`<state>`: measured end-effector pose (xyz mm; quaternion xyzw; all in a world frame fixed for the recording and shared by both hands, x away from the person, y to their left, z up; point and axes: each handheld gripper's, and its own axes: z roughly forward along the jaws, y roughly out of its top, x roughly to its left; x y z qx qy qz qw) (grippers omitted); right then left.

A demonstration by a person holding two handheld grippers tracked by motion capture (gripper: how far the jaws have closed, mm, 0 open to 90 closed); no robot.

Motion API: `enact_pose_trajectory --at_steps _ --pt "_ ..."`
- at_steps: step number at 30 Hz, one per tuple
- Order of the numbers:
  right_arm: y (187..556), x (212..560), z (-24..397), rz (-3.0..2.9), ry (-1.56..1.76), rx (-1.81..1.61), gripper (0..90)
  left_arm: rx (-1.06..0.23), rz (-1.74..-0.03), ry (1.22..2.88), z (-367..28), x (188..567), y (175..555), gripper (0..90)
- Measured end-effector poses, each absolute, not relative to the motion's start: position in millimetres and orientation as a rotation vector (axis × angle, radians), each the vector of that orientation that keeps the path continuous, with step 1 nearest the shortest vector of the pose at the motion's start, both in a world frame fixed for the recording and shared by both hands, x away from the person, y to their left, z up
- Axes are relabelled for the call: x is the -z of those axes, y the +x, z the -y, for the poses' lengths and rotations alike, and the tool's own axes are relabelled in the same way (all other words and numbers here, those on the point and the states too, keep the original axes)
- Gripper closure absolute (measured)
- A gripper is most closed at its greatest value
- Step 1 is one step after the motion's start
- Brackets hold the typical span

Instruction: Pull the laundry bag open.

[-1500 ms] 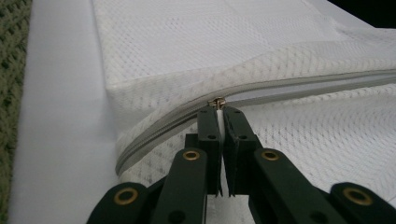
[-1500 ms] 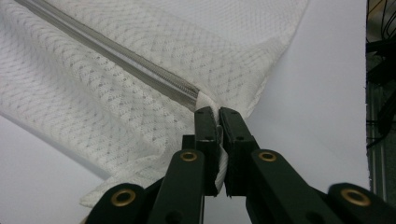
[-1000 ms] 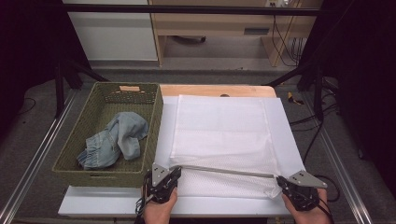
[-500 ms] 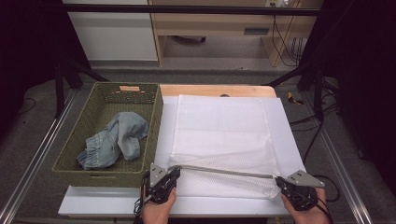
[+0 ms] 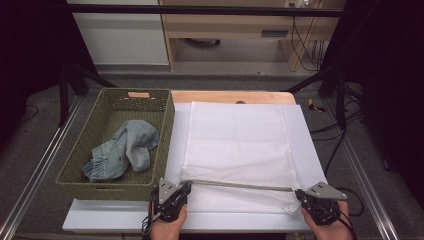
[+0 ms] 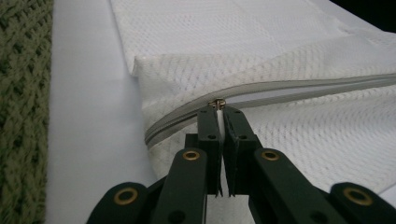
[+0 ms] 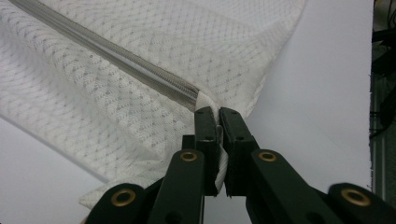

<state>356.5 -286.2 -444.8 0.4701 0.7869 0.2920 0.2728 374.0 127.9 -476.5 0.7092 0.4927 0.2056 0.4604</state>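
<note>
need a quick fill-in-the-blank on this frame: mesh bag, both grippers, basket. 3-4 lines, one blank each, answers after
1. The left gripper is shut on the zipper's ____.
2. The right gripper pinches the white mesh bag at the ____ of its grey zipper.
3. The blue denim garment lies inside the green woven ____.
4. The bag lies to the ____ of the basket in the high view.

Missing words: pull; end; basket; right

I see no change: my left gripper [image 5: 186, 186] and right gripper [image 5: 299, 194] still clamp the mesh laundry bag's [image 5: 240, 145] zipper [image 5: 237, 184] ends.
</note>
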Motion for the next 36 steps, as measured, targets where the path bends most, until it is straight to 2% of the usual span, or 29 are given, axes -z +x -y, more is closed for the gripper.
enact_pose_trajectory --at_steps 36 --pt "361 450 292 -2.155 1.290 -0.751 86.7 -0.520 -1.247 1.748 -140 485 359 86.4"
